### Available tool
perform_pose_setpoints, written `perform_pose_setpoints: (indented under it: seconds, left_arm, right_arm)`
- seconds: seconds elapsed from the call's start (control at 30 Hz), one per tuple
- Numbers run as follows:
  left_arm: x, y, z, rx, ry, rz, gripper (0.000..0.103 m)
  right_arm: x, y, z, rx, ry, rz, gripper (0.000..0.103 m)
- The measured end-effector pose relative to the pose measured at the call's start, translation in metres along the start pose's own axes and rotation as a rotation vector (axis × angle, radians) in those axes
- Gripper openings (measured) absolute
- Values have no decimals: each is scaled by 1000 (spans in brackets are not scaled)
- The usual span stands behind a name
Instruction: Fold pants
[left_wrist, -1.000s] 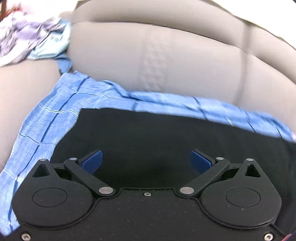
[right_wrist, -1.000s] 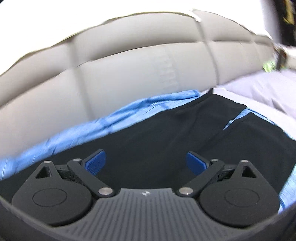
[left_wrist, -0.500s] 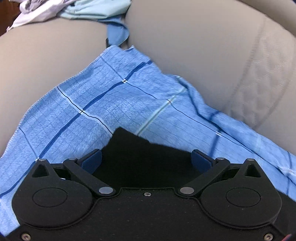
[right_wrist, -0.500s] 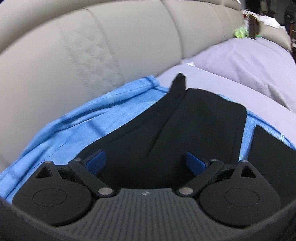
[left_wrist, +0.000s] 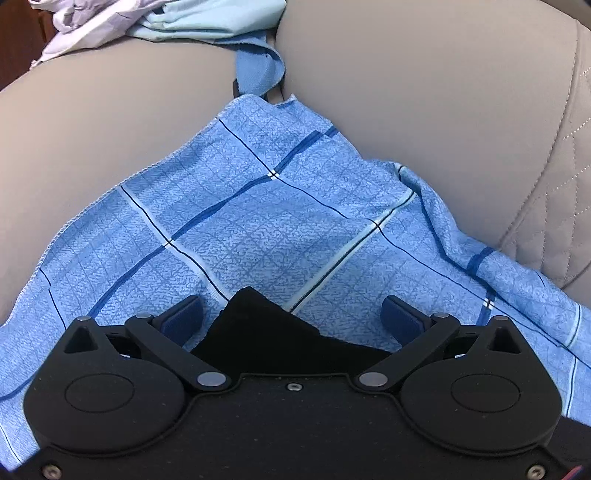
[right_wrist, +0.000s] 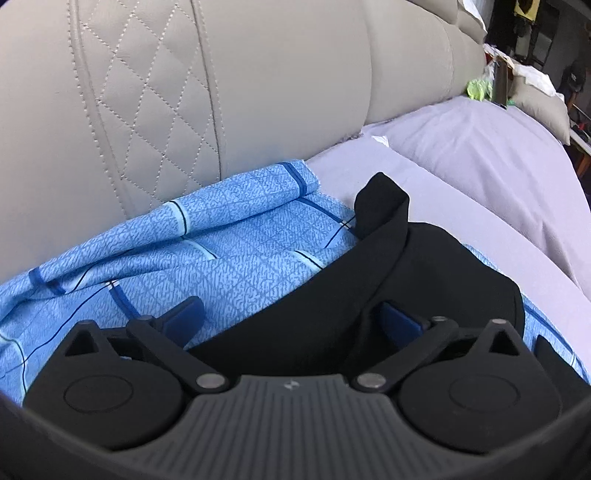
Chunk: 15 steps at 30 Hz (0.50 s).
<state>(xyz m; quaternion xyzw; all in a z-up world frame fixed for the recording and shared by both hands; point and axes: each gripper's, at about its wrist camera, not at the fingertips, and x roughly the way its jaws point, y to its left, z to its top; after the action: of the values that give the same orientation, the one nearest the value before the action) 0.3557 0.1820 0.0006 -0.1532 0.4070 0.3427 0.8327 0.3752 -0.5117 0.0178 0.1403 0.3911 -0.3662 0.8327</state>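
Beige sofa leather (left_wrist: 424, 92) backs everything you see. Your left gripper (left_wrist: 291, 321) stands wide, one corner of the black pants (left_wrist: 258, 328) lying between its fingers, pointing away from you. Your right gripper (right_wrist: 291, 317) is wide too, the pants (right_wrist: 424, 266) running ahead and rightward to an upturned tip. One blue checked cloth (left_wrist: 258, 206) lies under them; beyond, one lilac sheet (right_wrist: 498, 166).

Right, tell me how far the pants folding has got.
Early on. Done: the black pants lie on the blue checked cloth over the beige sofa. In hand: nothing is gripped; the left gripper and right gripper are both open, each with black fabric between its fingers. Left: closing on the fabric and every fold; one corner stands curled up.
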Motion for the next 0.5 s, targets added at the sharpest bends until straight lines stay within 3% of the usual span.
perform_pose_setpoints:
  seconds: [0.03, 0.17, 0.27, 0.33, 0.37, 0.5]
  left_arm:
    - [0, 0, 0, -8, -2, 0, 103]
    - [-1, 1, 0, -3, -2, -7, 103]
    - [-6, 3, -2, 8, -20, -10, 90]
    - [-13, 5, -3, 22, -49, -14, 49]
    - [-16, 6, -3, 29, -59, -2, 41]
    - [-29, 20, -1, 19, -64, -36, 24]
  right_arm:
    - [-1, -1, 0, 10, -6, 2, 90]
    - [-14, -10, 2, 22, -40, -47, 5]
    - [-18, -29, 4, 79, -22, 0, 3]
    - [-22, -41, 3, 92, -27, 18, 2]
    - [-24, -47, 2, 97, -31, 28, 2]
    - [-42, -72, 1, 128, -64, 90, 2]
